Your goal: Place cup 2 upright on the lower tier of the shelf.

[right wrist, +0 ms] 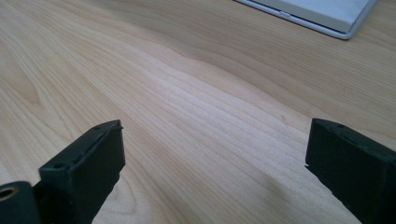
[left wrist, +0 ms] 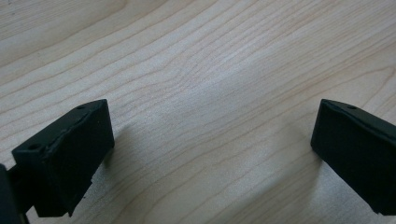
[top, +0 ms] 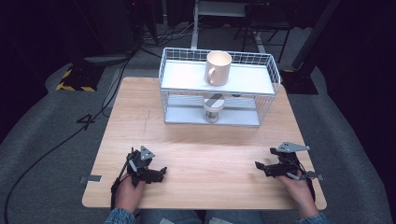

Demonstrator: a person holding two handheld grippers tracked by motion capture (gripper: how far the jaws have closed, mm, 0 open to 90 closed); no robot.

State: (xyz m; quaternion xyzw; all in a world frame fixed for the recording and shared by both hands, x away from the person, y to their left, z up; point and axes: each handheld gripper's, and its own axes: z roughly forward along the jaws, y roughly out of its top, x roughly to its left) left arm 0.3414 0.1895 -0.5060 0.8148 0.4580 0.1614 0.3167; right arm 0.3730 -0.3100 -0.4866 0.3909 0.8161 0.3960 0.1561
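Below, pale wooden table, dim room.

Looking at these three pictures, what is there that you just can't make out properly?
- Jar on the lower shelf of the wire rack, high view: its label is too small and crossed by wires to read.
- Mug on the upper shelf: its inside is turned away.
- White rack base, right gripper view: cut off by the top edge.
- Room behind the table: too dark.
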